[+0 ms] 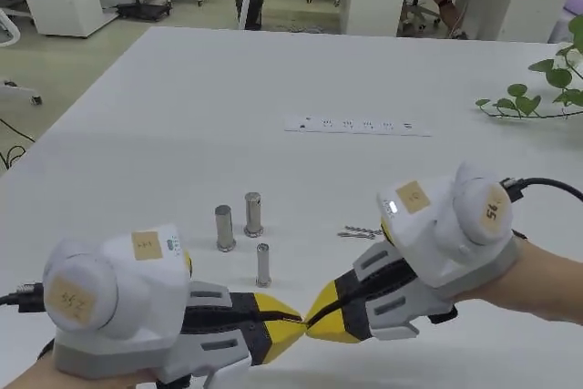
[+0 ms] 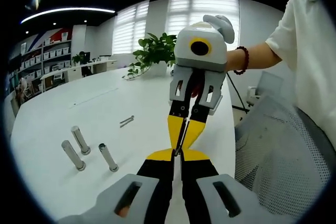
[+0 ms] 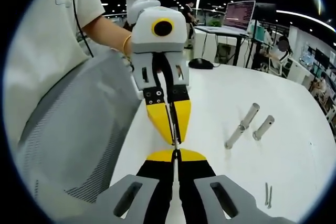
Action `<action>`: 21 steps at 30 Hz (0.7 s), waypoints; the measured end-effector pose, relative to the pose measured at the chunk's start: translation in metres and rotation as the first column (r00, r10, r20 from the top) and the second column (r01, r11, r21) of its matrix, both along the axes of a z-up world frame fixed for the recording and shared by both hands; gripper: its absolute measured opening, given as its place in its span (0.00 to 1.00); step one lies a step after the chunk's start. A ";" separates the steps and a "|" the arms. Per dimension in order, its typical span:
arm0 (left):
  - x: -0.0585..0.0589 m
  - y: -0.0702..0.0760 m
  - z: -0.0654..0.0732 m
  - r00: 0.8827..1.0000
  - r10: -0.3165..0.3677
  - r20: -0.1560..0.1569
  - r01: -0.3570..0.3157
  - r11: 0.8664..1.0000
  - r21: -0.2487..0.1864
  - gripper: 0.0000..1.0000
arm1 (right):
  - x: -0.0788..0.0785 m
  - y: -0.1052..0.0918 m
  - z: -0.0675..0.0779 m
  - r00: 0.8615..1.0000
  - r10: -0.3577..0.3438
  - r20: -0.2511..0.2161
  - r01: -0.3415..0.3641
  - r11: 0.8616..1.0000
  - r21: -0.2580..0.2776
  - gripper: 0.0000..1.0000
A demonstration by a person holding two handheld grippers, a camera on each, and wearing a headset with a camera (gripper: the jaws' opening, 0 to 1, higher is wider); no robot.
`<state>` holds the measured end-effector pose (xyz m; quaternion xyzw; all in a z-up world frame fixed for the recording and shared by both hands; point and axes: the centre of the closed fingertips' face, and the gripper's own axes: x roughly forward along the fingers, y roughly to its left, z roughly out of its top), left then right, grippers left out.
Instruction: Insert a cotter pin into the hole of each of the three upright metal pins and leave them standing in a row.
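The left gripper (image 1: 291, 327) and right gripper (image 1: 316, 314) were clenched empty, tips meeting. The cotter pins (image 1: 362, 232) lay left-to-right, nearer the right gripper, right of the upright pins (image 1: 253, 214).

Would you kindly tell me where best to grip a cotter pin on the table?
Pinch a cotter pin across its thin shaft, straight down from above, likely with the right claw, on whose side it lies. It lies flat on the table, so no sideways approach gets under it.
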<state>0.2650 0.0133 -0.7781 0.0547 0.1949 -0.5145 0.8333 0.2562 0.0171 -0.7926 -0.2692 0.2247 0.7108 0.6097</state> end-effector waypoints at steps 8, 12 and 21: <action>0.003 0.005 -0.004 0.999 0.033 -0.002 -0.032 0.999 0.019 0.07 | 0.009 0.002 0.004 0.999 -0.024 0.026 0.025 0.999 -0.023 0.03; 0.009 0.010 -0.005 0.997 0.076 0.006 -0.076 0.997 0.021 0.16 | 0.011 0.002 0.004 0.999 -0.028 0.032 0.029 0.999 -0.031 0.03; 0.027 0.029 -0.005 0.979 0.199 0.035 -0.200 0.980 0.019 0.32 | 0.022 -0.001 0.001 0.995 -0.065 0.070 0.070 0.995 -0.064 0.03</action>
